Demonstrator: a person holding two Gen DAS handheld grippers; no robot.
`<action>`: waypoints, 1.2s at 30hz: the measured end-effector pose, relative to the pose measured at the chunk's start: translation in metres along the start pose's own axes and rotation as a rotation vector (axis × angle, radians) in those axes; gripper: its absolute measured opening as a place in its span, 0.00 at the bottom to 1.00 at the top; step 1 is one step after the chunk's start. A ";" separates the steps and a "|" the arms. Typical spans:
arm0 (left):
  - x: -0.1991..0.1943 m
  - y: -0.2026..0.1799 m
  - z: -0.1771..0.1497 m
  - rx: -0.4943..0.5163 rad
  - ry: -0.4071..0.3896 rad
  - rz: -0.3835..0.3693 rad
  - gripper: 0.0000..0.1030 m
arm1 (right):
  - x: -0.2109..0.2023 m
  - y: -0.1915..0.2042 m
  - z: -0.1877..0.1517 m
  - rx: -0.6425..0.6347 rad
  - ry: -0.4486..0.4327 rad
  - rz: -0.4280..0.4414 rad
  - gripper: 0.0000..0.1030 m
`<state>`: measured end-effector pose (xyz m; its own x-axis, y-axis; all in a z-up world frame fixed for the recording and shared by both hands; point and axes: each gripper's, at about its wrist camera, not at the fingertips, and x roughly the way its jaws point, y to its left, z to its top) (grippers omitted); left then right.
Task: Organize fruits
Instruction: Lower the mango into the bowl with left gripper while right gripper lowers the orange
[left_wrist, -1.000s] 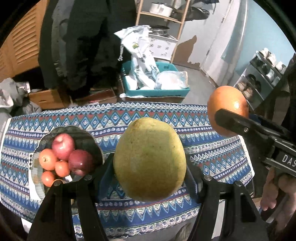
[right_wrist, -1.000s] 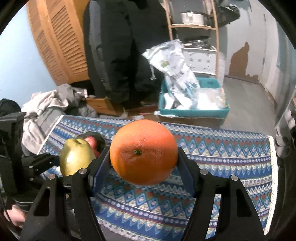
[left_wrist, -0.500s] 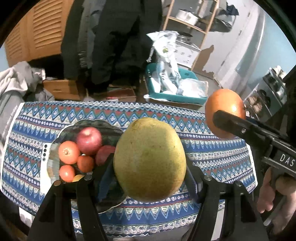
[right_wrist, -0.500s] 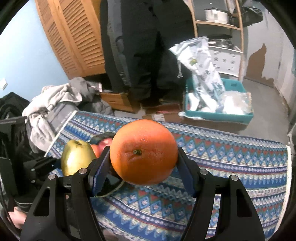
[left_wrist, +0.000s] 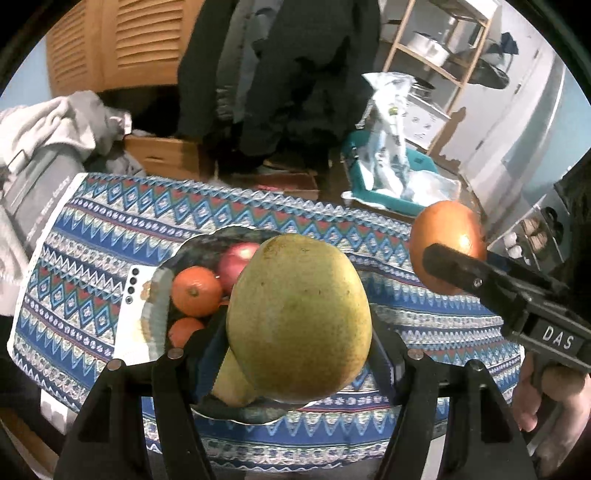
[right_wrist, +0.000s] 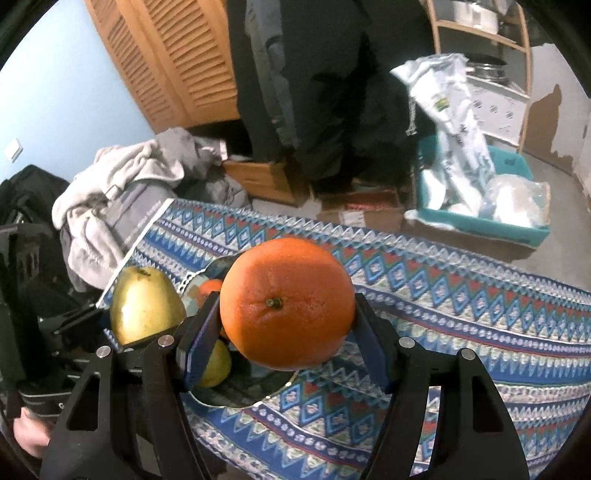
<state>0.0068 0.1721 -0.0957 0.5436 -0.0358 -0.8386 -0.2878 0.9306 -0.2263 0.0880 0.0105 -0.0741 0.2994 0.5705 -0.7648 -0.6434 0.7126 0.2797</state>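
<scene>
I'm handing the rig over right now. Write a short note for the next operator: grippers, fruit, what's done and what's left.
Left hand-held gripper: shut on the pear, held above the bowl.
Right hand-held gripper: shut on the big orange, held over the bowl's right side.
Bowl: on the patterned cloth, beside a white phone. It holds small oranges, a red apple and a yellow-green fruit.
Done: both fruits picked up and brought to the bowl.
Left: lower each fruit into a free spot, release, withdraw.
</scene>
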 end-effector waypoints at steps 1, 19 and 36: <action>0.003 0.005 -0.001 -0.008 0.005 0.006 0.68 | 0.006 0.004 -0.002 -0.006 0.013 0.003 0.67; 0.061 0.051 -0.022 -0.063 0.176 0.071 0.68 | 0.072 0.026 -0.034 -0.034 0.193 0.031 0.67; 0.068 0.067 -0.022 -0.104 0.205 0.067 0.68 | 0.101 0.028 -0.056 -0.010 0.297 0.069 0.68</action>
<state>0.0075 0.2236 -0.1789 0.3522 -0.0578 -0.9341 -0.4031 0.8914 -0.2071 0.0610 0.0655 -0.1762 0.0367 0.4718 -0.8809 -0.6624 0.6715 0.3321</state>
